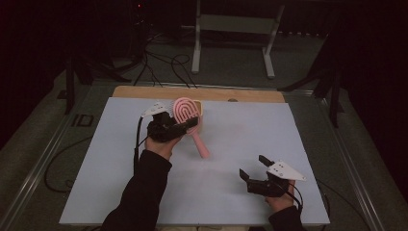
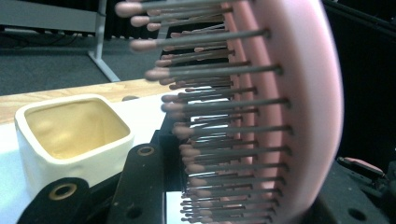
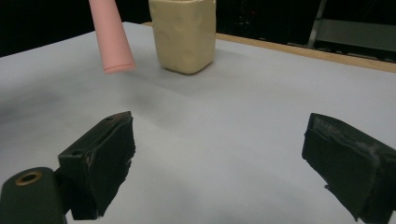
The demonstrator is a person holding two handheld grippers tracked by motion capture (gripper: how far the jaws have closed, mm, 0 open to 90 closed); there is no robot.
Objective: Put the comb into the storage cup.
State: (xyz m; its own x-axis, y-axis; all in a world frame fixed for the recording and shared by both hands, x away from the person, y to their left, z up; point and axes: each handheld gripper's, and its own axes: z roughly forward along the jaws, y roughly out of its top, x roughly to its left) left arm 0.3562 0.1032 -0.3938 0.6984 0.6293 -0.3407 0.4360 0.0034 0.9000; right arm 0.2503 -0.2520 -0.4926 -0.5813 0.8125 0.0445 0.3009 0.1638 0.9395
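Note:
A pink hairbrush [image 1: 188,118] is held above the white table sheet [image 1: 231,144], its handle [image 3: 112,37] slanting down toward the near right. My left gripper [image 1: 185,124] is shut on the brush head, whose bristles [image 2: 219,126] stand right in front of its camera. A cream square cup [image 1: 199,109] stands just behind the brush; I look into its empty mouth [image 2: 74,126] in the left gripper view. My right gripper [image 1: 254,167] rests near the front right of the sheet, open, with nothing between its jaws [image 3: 219,163].
A wooden strip [image 1: 144,91] runs along the far edge of the table. Beyond it are cables on the floor and a white metal stand [image 1: 235,29]. The person's sleeves [image 1: 139,192] come in from the bottom.

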